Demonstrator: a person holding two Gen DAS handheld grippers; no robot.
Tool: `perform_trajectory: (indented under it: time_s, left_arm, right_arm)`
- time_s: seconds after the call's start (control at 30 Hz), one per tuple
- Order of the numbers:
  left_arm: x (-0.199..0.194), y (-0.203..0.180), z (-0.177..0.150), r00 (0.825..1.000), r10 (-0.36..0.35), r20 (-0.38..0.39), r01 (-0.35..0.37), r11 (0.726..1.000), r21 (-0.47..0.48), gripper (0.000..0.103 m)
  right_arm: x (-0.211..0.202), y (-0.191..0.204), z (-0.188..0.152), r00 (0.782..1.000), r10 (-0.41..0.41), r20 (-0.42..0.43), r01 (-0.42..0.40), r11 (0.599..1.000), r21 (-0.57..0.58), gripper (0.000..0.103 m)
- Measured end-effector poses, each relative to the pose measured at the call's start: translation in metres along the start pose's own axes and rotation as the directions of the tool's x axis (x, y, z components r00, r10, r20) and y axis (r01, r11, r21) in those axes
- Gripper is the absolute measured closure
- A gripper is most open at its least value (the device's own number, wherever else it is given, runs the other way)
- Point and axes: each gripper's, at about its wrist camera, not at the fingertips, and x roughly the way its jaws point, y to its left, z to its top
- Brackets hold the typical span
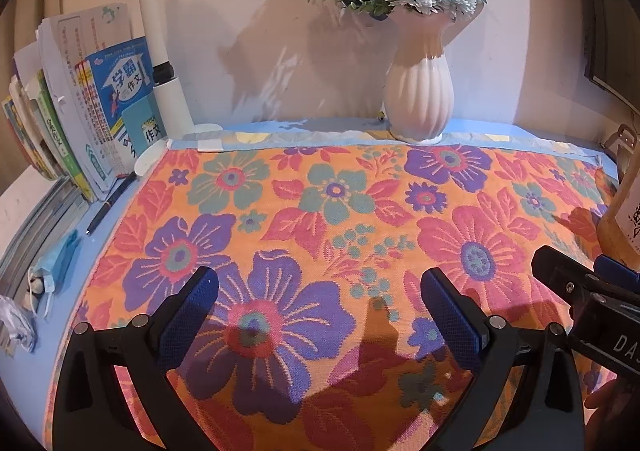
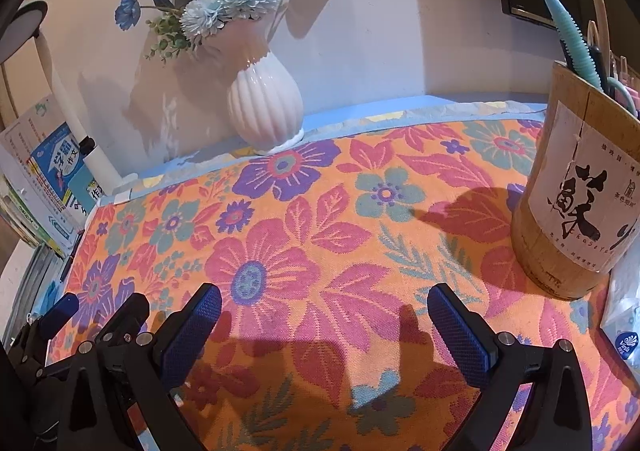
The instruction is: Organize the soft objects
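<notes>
The floral towel (image 1: 320, 219) lies spread flat across the desk (image 1: 72, 271), unfolded. Both the left tongs (image 1: 320, 311) and right tongs (image 2: 324, 323) hover wide apart, holding nothing, so I'd say the folding hasn't begun.

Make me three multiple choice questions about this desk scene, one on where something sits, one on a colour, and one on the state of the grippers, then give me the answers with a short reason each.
1. Where does the white vase stand?
A. at the towel's far edge by the wall
B. inside the bamboo holder
C. on the books

2. What is the ground colour of the floral towel?
A. green
B. orange
C. black

3. How are the left gripper and right gripper?
A. both shut on the towel
B. one open, one shut
C. both open, holding nothing

Answers: 1 A, its base sits at the far hem below the wall. 2 B, orange shows between the flowers. 3 C, both pairs of fingers are spread with bare cloth between them.
</notes>
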Motion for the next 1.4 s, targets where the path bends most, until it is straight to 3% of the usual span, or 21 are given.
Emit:
perform_trajectory:
  time_s: [1.4]
  left_arm:
    - [0.0033,0.0003,-0.0003,1.0,0.01,-0.018,-0.01,1.0,0.007,0.002]
  right_arm:
    - [0.0057,0.002,-0.0011,1.0,-0.01,-0.022,0.01,1.0,0.009,0.0]
